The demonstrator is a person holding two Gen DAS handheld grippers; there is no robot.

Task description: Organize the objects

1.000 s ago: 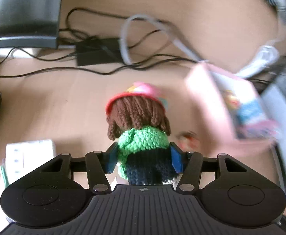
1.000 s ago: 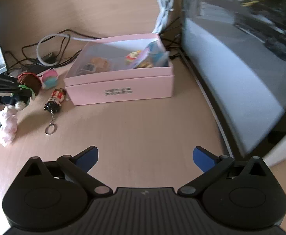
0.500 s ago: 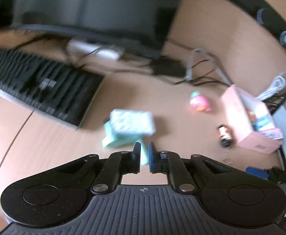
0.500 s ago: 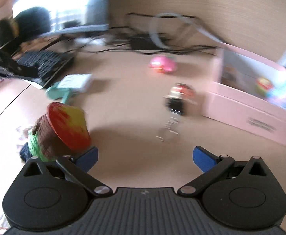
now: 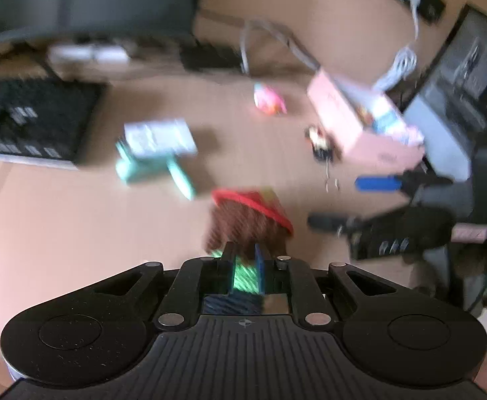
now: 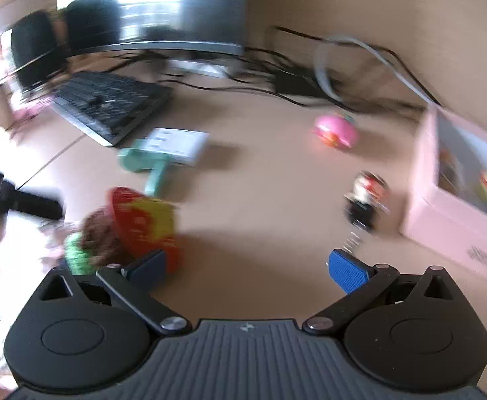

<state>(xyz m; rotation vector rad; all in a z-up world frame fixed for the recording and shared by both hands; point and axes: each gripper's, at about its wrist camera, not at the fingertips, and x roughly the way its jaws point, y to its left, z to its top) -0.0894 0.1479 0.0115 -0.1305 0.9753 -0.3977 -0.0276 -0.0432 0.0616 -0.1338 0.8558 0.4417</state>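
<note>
Since half second ago, crocheted doll with red hat, brown yarn hair, green scarf (image 5: 248,223) back between left gripper (image 5: 245,261) fingers, clamped at scarf – likely for carrying to pink cardboard box (image 6: 460,200). Right gripper (image 6: 246,266) spread wide, empty – probably waiting near small figurine keychain (image 6: 365,200).

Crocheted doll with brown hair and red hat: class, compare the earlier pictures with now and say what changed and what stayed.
The left gripper still clamps the crocheted doll with brown hair and red hat, now carried back from beside the pink cardboard box to nearer the right gripper. The right gripper stays open and empty. The pink round toy, small keychain figure and teal-and-white pack lie where they were.
</note>
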